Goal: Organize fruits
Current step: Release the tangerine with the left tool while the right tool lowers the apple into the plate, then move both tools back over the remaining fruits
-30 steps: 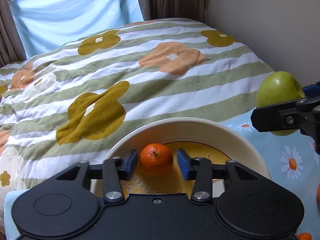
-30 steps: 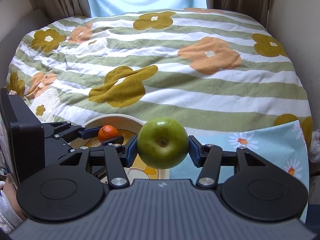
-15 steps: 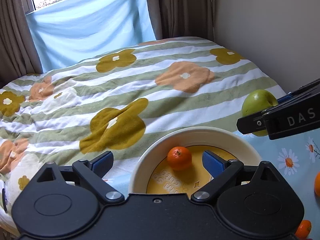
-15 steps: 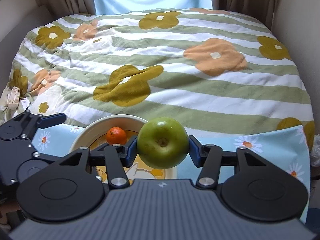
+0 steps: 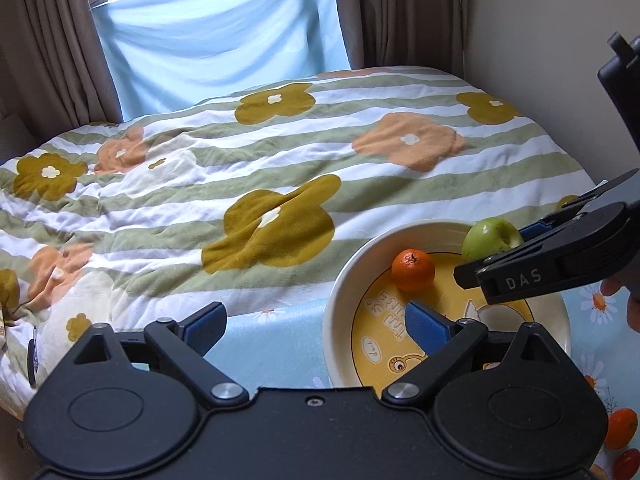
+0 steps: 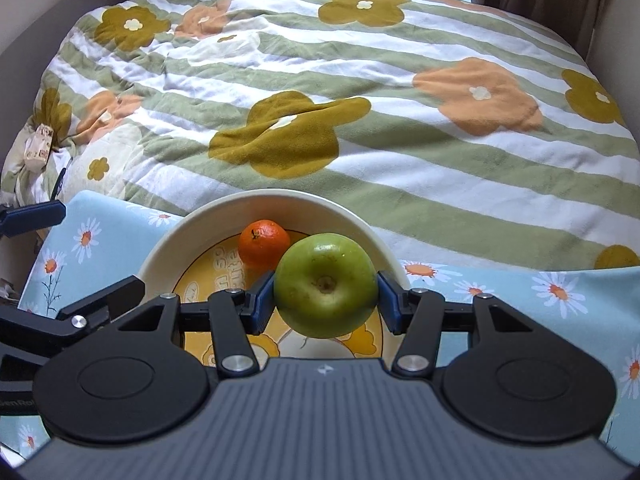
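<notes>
So my right gripper [image 6: 326,298] is clamped on the green apple [image 6: 325,285], both blue pads [image 6: 262,300] pressed into its sides, stem dimple facing the camera. The apple is over the cream bowl [image 6: 168,240], hanging above its yellow cartoon-printed inside; can't tell if it's touching the bottom. The mandarin [image 6: 264,242] sits in the bowl toward the far rim, just behind and left of the apple; whether they touch I can't say.

My left gripper [image 5: 316,326] is spread wide with nothing between the jaws. Its right pad [image 5: 426,326] sits over the near-left part of the bowl [image 5: 340,280], the left pad is out over the blue daisy cloth [image 5: 272,340] beside the bowl. From that side the mandarin [image 5: 413,271] and the apple [image 5: 490,238] show at the far part of the bowl, with the right gripper [image 5: 540,264] reaching in from the right.

The bowl stands on the daisy cloth [image 6: 520,292], with the striped flower bedspread [image 6: 360,80] behind it. 2 more small orange fruits [image 5: 620,428] lie on the cloth at the bottom right corner of the left view, well away from the bowl.
</notes>
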`<act>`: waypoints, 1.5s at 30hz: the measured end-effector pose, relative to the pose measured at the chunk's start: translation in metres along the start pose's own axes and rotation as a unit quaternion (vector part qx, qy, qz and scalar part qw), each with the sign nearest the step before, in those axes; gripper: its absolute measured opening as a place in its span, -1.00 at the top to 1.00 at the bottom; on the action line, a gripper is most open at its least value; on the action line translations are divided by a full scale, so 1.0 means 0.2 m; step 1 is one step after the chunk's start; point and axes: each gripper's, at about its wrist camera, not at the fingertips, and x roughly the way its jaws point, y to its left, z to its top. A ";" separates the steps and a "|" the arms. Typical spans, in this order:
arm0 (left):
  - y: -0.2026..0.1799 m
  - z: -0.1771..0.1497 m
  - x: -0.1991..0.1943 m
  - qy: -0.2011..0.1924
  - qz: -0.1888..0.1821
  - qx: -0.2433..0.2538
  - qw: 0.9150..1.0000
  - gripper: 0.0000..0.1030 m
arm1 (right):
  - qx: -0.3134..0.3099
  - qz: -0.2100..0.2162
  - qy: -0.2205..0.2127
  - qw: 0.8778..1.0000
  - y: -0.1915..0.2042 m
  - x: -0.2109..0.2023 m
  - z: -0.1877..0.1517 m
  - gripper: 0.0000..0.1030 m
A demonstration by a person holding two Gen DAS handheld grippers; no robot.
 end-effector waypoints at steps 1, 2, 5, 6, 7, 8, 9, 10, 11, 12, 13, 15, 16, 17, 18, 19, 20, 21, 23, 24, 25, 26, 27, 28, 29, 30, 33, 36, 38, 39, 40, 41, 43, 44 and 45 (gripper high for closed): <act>0.01 0.00 0.00 0.001 -0.001 -0.003 1.000 -0.91 | -0.006 -0.003 0.000 1.000 0.01 0.01 -0.01 -0.31; 0.01 0.00 0.00 0.003 -0.002 -0.007 1.000 -0.91 | -0.010 -0.005 0.000 1.000 0.01 0.02 -0.01 -0.31; 0.02 -0.01 0.00 0.004 0.002 -0.010 1.000 -0.91 | -0.014 -0.005 0.000 1.000 0.02 0.05 -0.02 -0.31; 0.02 -0.01 0.00 0.004 0.005 -0.011 1.000 -0.91 | -0.015 -0.006 0.000 1.000 0.02 0.05 -0.02 -0.32; 0.02 -0.01 0.00 0.004 0.005 -0.012 1.000 -0.91 | -0.016 -0.009 0.000 1.000 0.02 0.06 -0.02 -0.33; 0.02 -0.01 0.00 0.004 0.004 -0.013 1.000 -0.91 | -0.017 -0.013 -0.004 1.000 0.02 0.05 -0.02 -0.38; 0.02 -0.01 0.00 0.004 0.003 -0.014 1.000 -0.91 | -0.018 -0.016 -0.008 1.000 0.02 0.04 -0.02 -0.42; 0.02 -0.01 -0.01 0.003 0.003 -0.015 1.000 -0.91 | -0.016 -0.015 -0.012 1.000 0.02 0.03 -0.01 -0.51; 0.02 -0.01 -0.01 0.003 0.004 -0.015 1.000 -0.91 | -0.012 -0.011 -0.017 1.000 0.02 0.01 -0.01 -0.73; 0.02 0.00 -0.02 0.003 0.005 -0.015 1.000 -0.91 | -0.006 -0.013 -0.023 1.000 0.02 0.00 -0.01 -0.88; 0.02 0.00 -0.02 0.002 0.005 -0.017 1.000 -0.91 | -0.001 -0.024 -0.033 0.999 0.02 -0.03 -0.01 -1.00; 0.01 0.00 -0.05 0.000 0.002 -0.022 1.000 -0.91 | 0.001 -0.031 -0.045 0.999 0.01 -0.06 -0.01 -1.00; 0.01 -0.01 -0.06 -0.001 0.002 -0.023 1.000 -0.91 | 0.004 -0.027 -0.045 0.999 0.00 -0.07 0.00 -1.00; 0.00 -0.01 -0.07 -0.002 0.002 -0.024 1.000 -0.91 | 0.008 -0.025 -0.046 0.999 -0.01 -0.09 0.00 -1.00; 0.00 -0.01 -0.08 -0.003 0.002 -0.023 1.000 -0.91 | 0.012 -0.024 -0.048 0.998 -0.02 -0.10 0.00 -1.00; -0.01 -0.01 -0.09 -0.003 0.003 -0.023 1.000 -0.91 | 0.014 -0.024 -0.050 0.998 -0.02 -0.12 -0.01 -1.00; -0.01 -0.01 -0.10 -0.005 0.002 -0.023 1.000 -0.91 | 0.016 -0.023 -0.053 0.998 -0.02 -0.13 -0.01 -1.00; -0.02 -0.01 -0.11 -0.006 0.003 -0.023 1.000 -0.91 | 0.017 -0.021 -0.055 0.998 -0.03 -0.15 -0.01 -1.00; -0.03 -0.01 -0.14 -0.009 0.004 -0.022 1.000 -0.91 | 0.017 -0.020 -0.060 0.998 -0.03 -0.20 -0.02 -1.00; -0.03 -0.01 -0.16 -0.012 0.007 -0.023 1.000 -0.91 | 0.016 -0.019 -0.063 0.998 -0.03 -0.22 -0.03 -1.00; -0.04 -0.01 -0.18 -0.016 0.009 -0.023 1.000 -0.91 | 0.016 -0.017 -0.066 0.998 -0.03 -0.24 -0.03 -1.00; -0.04 0.00 -0.20 -0.019 0.010 -0.024 0.999 -0.91 | 0.015 -0.016 -0.069 0.997 -0.03 -0.27 -0.04 -1.00; -0.04 0.00 -0.23 -0.023 0.011 -0.025 0.999 -0.91 | 0.014 -0.014 -0.072 0.997 -0.03 -0.30 -0.05 -1.00; -0.05 0.00 -0.25 -0.027 0.014 -0.026 0.999 -0.91 | 0.012 -0.012 -0.074 0.997 -0.02 -0.33 -0.05 -1.00; -0.05 0.00 -0.27 -0.031 0.019 -0.027 0.999 -0.91 | 0.010 -0.011 -0.076 0.997 -0.02 -0.36 -0.06 -1.00; -0.06 0.00 -0.30 -0.037 0.028 -0.026 0.999 -0.91 | 0.008 -0.010 -0.080 0.997 -0.02 -0.39 -0.07 -1.00; -0.08 -0.01 -0.39 -0.052 0.046 -0.024 0.997 -0.91 | 0.002 -0.011 -0.089 0.996 -0.01 -0.49 -0.10 -1.00; -0.09 -0.03 -0.48 -0.064 0.046 -0.033 0.996 -0.91 | -0.001 -0.015 -0.100 0.995 0.00 -0.59 -0.15 -1.00; -0.10 -0.05 -0.55 -0.070 0.046 -0.040 0.996 -0.91 | -0.001 -0.016 -0.108 0.994 0.00 -0.66 -0.19 -1.00; -0.10 -0.06 -0.58 -0.072 0.047 -0.042 0.995 -0.91 | -0.001 -0.016 -0.112 0.994 0.00 -0.70 -0.21 -1.00; -0.11 -0.07 -0.61 -0.076 0.048 -0.045 0.995 -0.91 | -0.001 -0.016 -0.116 0.993 0.00 -0.74 -0.23 -1.00; -0.12 -0.09 -0.64 -0.079 0.049 -0.048 0.995 -0.91 | -0.002 -0.016 -0.120 0.993 0.00 -0.77 -0.26 -1.00; -0.13 -0.12 -0.71 -0.085 0.046 -0.055 0.994 -0.91 | -0.005 -0.017 -0.127 0.992 0.01 -0.85 -0.31 -1.00; -0.13 -0.14 -0.75 -0.087 0.043 -0.059 0.994 -0.91 | -0.007 -0.018 -0.129 0.991 0.02 -0.88 -0.33 -1.00; -0.14 -0.15 -0.78 -0.088 0.045 -0.060 0.993 -0.91 | -0.009 -0.018 -0.133 0.991 0.02 -0.92 -0.36 -1.00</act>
